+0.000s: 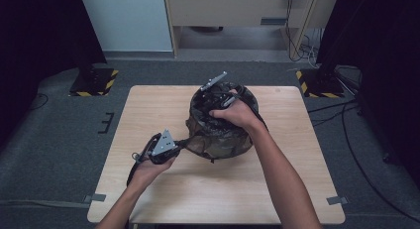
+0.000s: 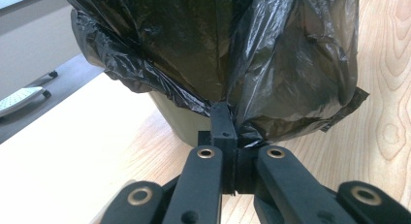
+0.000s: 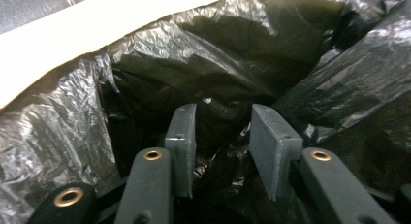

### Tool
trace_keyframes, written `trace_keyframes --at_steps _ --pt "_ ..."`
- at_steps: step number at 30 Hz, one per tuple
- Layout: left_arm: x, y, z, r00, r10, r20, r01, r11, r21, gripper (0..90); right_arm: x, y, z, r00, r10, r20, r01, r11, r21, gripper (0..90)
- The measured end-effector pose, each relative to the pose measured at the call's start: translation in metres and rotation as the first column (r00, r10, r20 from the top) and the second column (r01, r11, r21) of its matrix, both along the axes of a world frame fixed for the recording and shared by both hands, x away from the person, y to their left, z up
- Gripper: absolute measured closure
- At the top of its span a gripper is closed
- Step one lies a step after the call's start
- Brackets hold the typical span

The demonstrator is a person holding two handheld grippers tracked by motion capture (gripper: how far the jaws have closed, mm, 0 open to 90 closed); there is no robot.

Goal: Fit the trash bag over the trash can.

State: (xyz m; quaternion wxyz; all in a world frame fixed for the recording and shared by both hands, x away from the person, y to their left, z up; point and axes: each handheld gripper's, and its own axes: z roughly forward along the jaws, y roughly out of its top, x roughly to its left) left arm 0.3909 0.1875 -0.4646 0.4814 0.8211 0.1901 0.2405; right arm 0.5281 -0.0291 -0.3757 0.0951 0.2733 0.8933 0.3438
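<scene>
A wooden worktop [image 1: 163, 110] carries a bin [image 2: 181, 117] lined with a black bag [image 1: 218, 135], standing near its middle. The left hand-held gripper [image 1: 181, 143] is clamped on the bag's hanging edge at the bin's side. The right hand-held gripper [image 3: 220, 136] reaches into the bag's mouth, jaws apart, gripping nothing.

A pale wood desk [image 1: 158, 110] stands on grey carpet [image 1: 54, 135]. Behind it are a light cabinet [image 1: 237, 11] and a pale blue-grey panel [image 1: 129, 21]. Black stands with yellow-black striped bases [image 1: 94, 83] flank the desk, and cables [image 1: 356, 154] trail at the right.
</scene>
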Motion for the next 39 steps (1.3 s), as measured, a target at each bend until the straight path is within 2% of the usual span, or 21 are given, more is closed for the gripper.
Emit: trace_keyframes --at_steps 9,12,14,17,22,24,26,29,33,35,39 --pt "0.0 0.001 0.0 1.0 -0.001 -0.001 0.001 1.0 -0.003 90.0 0.001 0.004 -0.005 0.9997 0.024 0.0 -0.024 0.998 -0.05 52.3" --pt "-0.001 0.001 0.0 1.0 -0.001 -0.003 0.001 1.0 -0.007 90.0 0.002 0.005 -0.007 0.9999 0.009 -0.013 -0.01 0.998 -0.068 49.0" --pt "-0.001 0.002 0.0 1.0 -0.004 -0.004 0.004 1.0 -0.008 90.0 0.003 0.005 -0.008 1.0 -0.008 -0.003 0.007 0.996 -0.084 46.9" --pt "-0.001 0.002 0.0 1.0 -0.004 -0.007 0.004 1.0 -0.009 90.0 0.004 0.002 -0.007 0.9996 -0.027 -0.006 0.027 0.996 -0.089 50.6" --pt "-0.001 0.004 -0.001 1.0 -0.001 -0.01 0.001 1.0 -0.005 90.0 0.004 -0.002 -0.006 0.9997 -0.019 -0.015 0.018 0.994 -0.112 58.4" --pt "-0.001 0.004 -0.002 0.9999 0.002 -0.012 -0.002 1.0 -0.009 90.0 0.004 -0.002 -0.007 0.9993 -0.022 -0.029 0.018 0.992 -0.123 58.6" --pt "-0.001 0.005 -0.002 0.9999 0.004 -0.015 -0.004 0.9999 -0.011 90.0 0.004 0.0 -0.01 0.9993 -0.017 -0.034 0.011 0.989 -0.145 55.7" --pt "-0.002 0.007 -0.002 0.9998 0.01 -0.017 -0.01 0.9997 -0.021 89.7 0.004 0.004 -0.014 0.9986 -0.015 -0.051 0.006 0.985 -0.171 46.1" --pt "-0.004 0.008 -0.002 0.9997 0.024 -0.01 -0.024 0.9994 -0.024 78.6 0.003 0.007 -0.017 0.9987 0.002 -0.051 -0.011 0.984 -0.176 35.0" --pt "-0.005 0.009 -0.002 0.9991 0.04 -0.012 -0.041 0.9987 -0.031 67.4 0.003 0.009 -0.018 0.9992 0.006 -0.039 -0.013 0.983 -0.184 30.5" --pt "-0.007 0.01 -0.004 0.9986 0.043 -0.029 -0.044 0.9984 -0.034 50.0 0.003 0.01 -0.019 0.9997 -0.001 -0.024 -0.003 0.982 -0.188 23.7"
